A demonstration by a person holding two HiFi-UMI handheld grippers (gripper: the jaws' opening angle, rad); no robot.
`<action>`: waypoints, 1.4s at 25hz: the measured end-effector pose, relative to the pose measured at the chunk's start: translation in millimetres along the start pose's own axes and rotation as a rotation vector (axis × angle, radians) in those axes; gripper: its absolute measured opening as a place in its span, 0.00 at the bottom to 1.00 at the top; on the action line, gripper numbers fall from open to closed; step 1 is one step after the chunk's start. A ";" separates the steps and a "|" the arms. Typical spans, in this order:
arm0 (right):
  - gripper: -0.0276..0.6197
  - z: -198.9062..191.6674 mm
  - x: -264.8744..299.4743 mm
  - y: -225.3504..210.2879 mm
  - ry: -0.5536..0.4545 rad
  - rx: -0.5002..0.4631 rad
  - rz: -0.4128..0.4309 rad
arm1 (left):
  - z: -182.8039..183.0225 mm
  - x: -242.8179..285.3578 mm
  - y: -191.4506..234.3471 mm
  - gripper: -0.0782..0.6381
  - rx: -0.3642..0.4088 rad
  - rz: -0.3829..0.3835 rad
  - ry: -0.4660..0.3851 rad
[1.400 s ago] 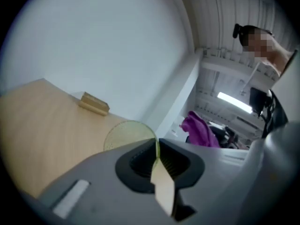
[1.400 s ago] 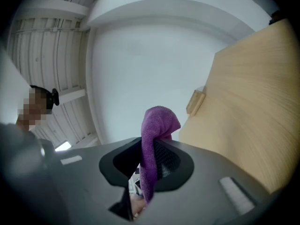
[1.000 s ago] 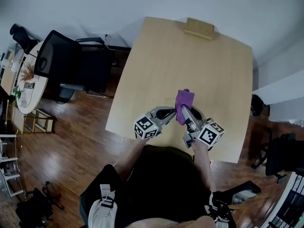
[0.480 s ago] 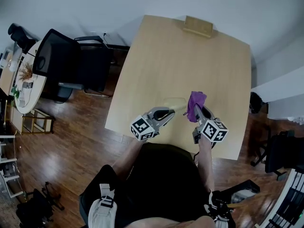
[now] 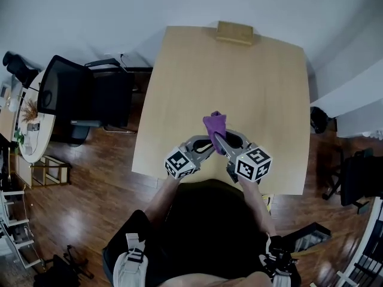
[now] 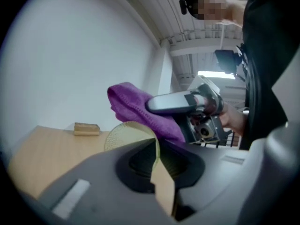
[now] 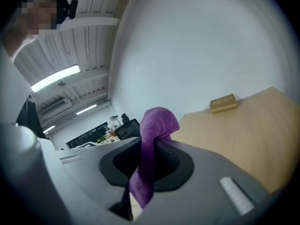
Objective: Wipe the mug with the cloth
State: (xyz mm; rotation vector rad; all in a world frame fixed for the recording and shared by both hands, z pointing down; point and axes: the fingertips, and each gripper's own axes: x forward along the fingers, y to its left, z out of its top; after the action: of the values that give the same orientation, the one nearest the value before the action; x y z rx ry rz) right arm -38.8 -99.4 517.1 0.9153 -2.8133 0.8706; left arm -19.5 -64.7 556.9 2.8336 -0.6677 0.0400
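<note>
1. The left gripper (image 6: pixel 157 149) has its jaws closed on the thin wall of the mug (image 6: pixel 123 134), which stands edge-on between the pads.
2. The mug is pale yellow-green, ribbed and see-through. It is held up off the bench (image 5: pixel 239 88), near the edge closest to the person.
3. The right gripper (image 7: pixel 149 151) has its jaws clamped on the purple cloth (image 7: pixel 157 121). One bunch pokes up past the jaw tips and a tail hangs down between them.
4. In the left gripper view, the cloth lies against the mug's upper right side, touching it, with the right gripper just behind.
5. Mug contents cannot be made out, because the cloth and jaws cover most of it. Whether the cloth reaches inside is also unclear.
6. In the head view, both grippers meet tip to tip over the bench's near edge. The cloth is bunched at the point where they meet.
7. A small wooden block (image 5: pixel 234 33) lies at the far edge of the bench, well apart from the grippers.
8. A black office chair (image 5: pixel 78 94) stands on the wooden floor, beside the bench on the person's left.
</note>
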 end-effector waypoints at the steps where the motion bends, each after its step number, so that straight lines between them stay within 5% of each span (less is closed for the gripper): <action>1: 0.14 -1.7 -2.9 -9.1 0.006 -0.011 -0.024 | -1.4 0.2 -0.8 0.17 0.016 -0.005 -0.004; 8: 0.14 -17.6 -42.0 -103.1 0.007 0.125 -0.259 | 3.7 -17.1 0.4 0.17 0.047 -0.011 -0.017; 12: 0.14 18.5 -37.3 -62.4 -0.089 0.164 -0.108 | -10.2 -16.8 7.8 0.17 0.114 0.004 0.033; 15: 0.14 24.1 -14.0 -6.1 -0.058 0.111 0.050 | -19.5 -8.6 5.1 0.17 0.217 0.000 0.062; 19: 0.14 1.8 0.2 -2.0 0.029 0.012 0.032 | -19.3 -4.2 -3.4 0.17 0.253 -0.025 0.072; 21: 0.14 -3.9 -7.6 -33.0 0.032 0.008 -0.063 | -9.0 -9.0 -3.5 0.17 0.142 -0.030 0.017; 26: 0.14 -10.6 -45.1 -100.2 -0.060 0.126 -0.274 | 26.4 -27.4 14.6 0.17 -0.307 0.003 -0.177; 30: 0.14 31.5 -53.1 -59.7 -0.241 0.082 -0.163 | 27.4 -30.3 32.4 0.17 -0.518 0.029 -0.245; 35: 0.14 38.8 -28.1 8.6 -0.230 -0.118 -0.002 | 40.0 -22.3 38.4 0.17 -0.714 0.001 -0.353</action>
State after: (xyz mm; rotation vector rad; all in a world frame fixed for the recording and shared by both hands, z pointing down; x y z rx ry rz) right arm -16.0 -99.6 474.1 1.0638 -3.0153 0.6263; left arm -57.6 -97.5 524.5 2.1565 -0.5937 -0.5878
